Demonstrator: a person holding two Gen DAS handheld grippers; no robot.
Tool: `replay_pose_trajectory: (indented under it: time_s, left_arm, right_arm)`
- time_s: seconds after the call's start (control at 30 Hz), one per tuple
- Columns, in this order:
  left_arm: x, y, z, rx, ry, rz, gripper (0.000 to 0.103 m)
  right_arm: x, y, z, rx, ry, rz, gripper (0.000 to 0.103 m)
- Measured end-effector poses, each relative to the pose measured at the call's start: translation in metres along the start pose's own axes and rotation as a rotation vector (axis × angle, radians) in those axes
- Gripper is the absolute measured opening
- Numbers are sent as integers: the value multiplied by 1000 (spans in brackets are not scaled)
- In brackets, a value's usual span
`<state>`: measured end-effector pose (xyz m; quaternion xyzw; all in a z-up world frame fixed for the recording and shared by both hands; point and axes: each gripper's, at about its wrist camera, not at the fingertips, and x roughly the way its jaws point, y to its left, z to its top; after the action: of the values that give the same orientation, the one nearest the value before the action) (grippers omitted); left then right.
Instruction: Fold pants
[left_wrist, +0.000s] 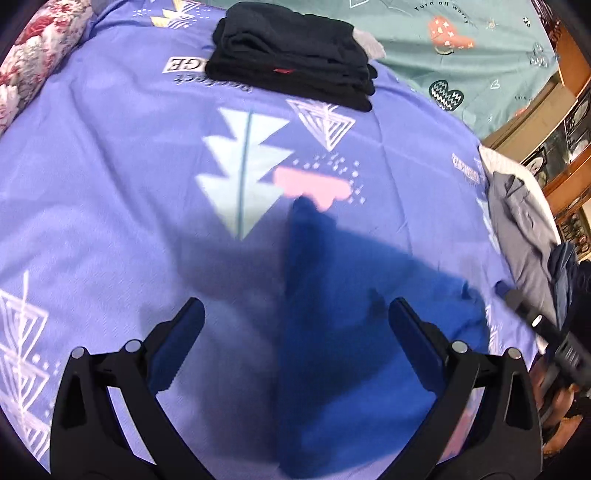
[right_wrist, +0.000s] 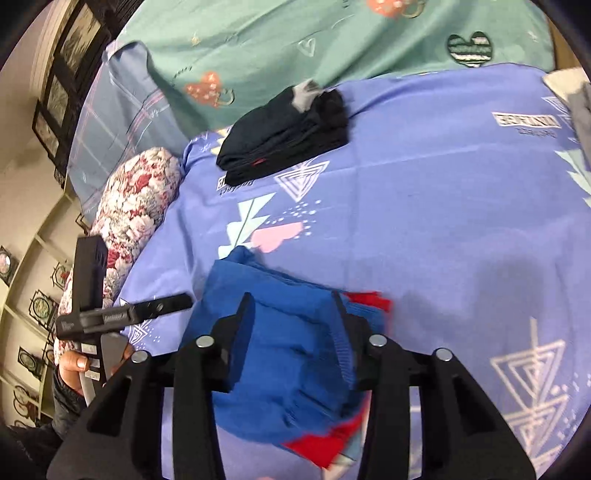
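A fold is under way: the right claw (right_wrist: 291, 328) pinches bunched blue pants (right_wrist: 280, 354) lifted near the bed's (right_wrist: 443, 206) near edge, the left claw (left_wrist: 295, 332) gapes empty above them, so next it should grip the trailing fabric.

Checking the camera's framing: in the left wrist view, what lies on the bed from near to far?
Blue pants → pale tree print → folded black clothes → green sheet.

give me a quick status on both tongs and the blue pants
Left tongs open, empty, over the bed. Right tongs shut on blue pants, bunched, red trim showing. Folded black stack lies farther up the purple sheet, apart from the pants.
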<state>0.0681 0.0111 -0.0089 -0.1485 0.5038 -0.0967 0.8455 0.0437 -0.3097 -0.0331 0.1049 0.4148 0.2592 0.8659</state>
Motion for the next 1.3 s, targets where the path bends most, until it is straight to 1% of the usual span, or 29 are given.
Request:
replay_pose_trajectory:
  time_s: [0.07,0.13,0.17,0.2,0.23,0.27,0.3,0.33,0.4,0.43,0.47,0.53,0.6,0.63,0.67,0.7,0.77,0.8,0.9,0.93,1.0,1.07,1.13,1.23,1.3]
  left_arm:
    - [12,-6,8,4,7,26,101]
    - [27,-4,14,3,17,113,101]
    - [32,-1,14,-5,20,133,101]
    - [38,4,16,-21,30,127,101]
    - [41,9,17,-41,43,106,101]
    - [45,17,20,-80,61,67,101]
    - [49,23,22,-114,77,46,101]
    - [49,25,23,-124,72,40,101]
    - [49,22,23,-104,73,58,101]
    - [49,20,23,-92,71,68,101]
    - [47,18,23,-85,67,75,101]
    - [44,17,21,-89,64,73,101]
    - [46,17,20,-99,65,70,101]
    - [46,18,19,-100,64,70,101]
    - [45,18,18,-100,62,70,101]
    - [44,19,16,-100,60,71,101]
    - [44,18,14,-94,56,73,101]
    - [44,17,14,-88,56,75,101]
    - [43,14,13,-75,52,86,101]
    - [42,14,13,-74,52,88,101]
    - [41,14,13,-78,54,90,101]
    - [40,13,12,-76,54,88,101]
    - [38,12,9,-71,53,87,101]
    - [31,9,2,-56,47,79,101]
    - [27,6,-6,-10,48,105,101]
  right_arm:
    - [15,10,3,-14,20,10,41]
    - [26,17,3,-27,48,33,41]
    - [33,18,2,-39,70,41,41]
    - [40,16,0,-49,97,20,41]
    - [48,14,-3,-59,122,-19,40]
    - [55,8,-5,-71,143,-47,37]
    - [60,-1,-8,-67,155,-43,26]
    - [60,-6,-9,-54,156,-43,17]
    - [55,-10,-9,-35,153,-38,18]
    - [51,-8,-9,-40,148,-43,20]
    - [48,-5,-10,-50,142,-57,20]
    - [39,6,-13,-72,135,-63,25]
    - [31,18,-18,-116,129,-23,25]
    - [27,26,-23,-146,131,23,25]
    - [25,30,-28,-161,142,61,26]
    - [26,33,-33,-163,160,79,26]
    - [36,28,-47,-153,232,59,26]
    - [41,23,-53,-150,248,53,24]
    - [40,16,-56,-123,240,68,23]
    - [38,17,-55,-119,240,68,25]
    - [34,22,-53,-125,232,66,26]
    - [26,28,-53,-154,212,65,28]
    - [17,30,-57,-165,211,74,32]
    - [24,27,-63,-190,236,16,33]
    - [28,23,-64,-174,244,24,33]
